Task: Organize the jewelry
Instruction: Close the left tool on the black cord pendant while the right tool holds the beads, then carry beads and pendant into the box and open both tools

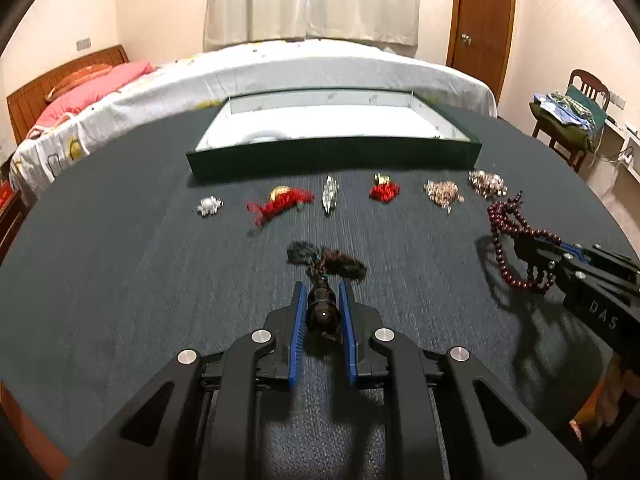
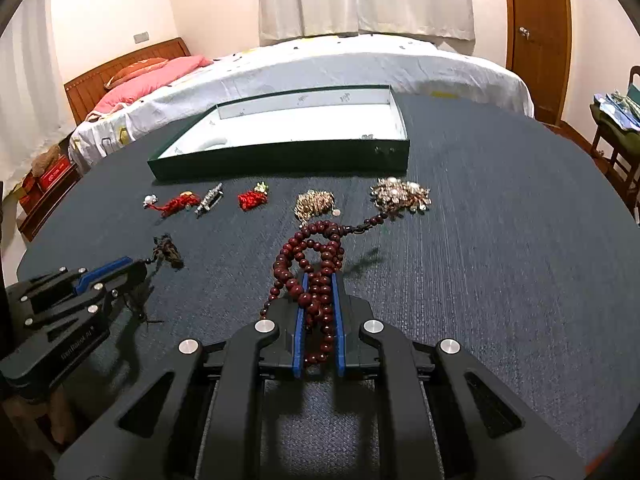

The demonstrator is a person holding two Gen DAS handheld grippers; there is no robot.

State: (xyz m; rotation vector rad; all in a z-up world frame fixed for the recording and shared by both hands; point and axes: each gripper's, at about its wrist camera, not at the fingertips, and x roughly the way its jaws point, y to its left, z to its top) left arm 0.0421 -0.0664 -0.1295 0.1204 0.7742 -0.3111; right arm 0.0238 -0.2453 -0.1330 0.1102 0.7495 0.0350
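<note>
Left gripper (image 1: 323,292) fingers are clamped on a dark bead bracelet (image 1: 322,304) mid-desk (image 1: 120,280); right gripper (image 2: 319,284) fingers are pinched shut on the maroon bead necklace (image 2: 316,256), draped near the desk's right edge.

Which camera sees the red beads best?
The right wrist view: the red beads fill its middle, clamped in the right gripper. The left wrist view shows them small at its right edge.
</note>
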